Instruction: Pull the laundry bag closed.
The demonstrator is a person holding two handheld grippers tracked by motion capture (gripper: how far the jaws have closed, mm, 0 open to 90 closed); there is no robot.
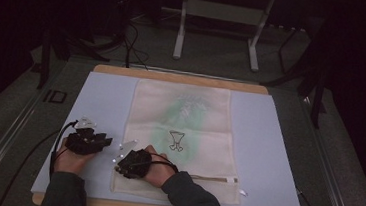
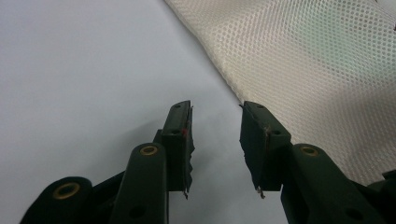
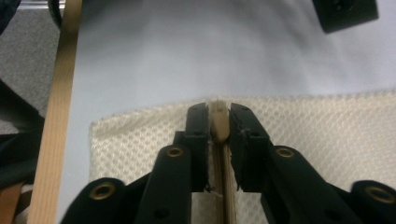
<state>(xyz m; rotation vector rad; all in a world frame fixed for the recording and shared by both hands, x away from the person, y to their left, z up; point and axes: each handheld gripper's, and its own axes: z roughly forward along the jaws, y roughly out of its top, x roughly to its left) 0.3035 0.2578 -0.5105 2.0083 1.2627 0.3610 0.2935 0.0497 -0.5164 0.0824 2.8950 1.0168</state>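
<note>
On one pale blue mat (image 1: 100, 106), the left gripper (image 2: 215, 140) hovers with jaws apart and empty, just beside the one mesh bag (image 1: 181, 128). The right gripper (image 3: 218, 135) straddles the bag's zipper end (image 3: 218, 122), jaws narrow, barely apart.

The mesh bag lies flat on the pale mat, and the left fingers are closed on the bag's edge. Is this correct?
Not quite. The left gripper is open over the bare mat, beside the mesh bag, as the left gripper view shows. The bag does lie flat.
</note>
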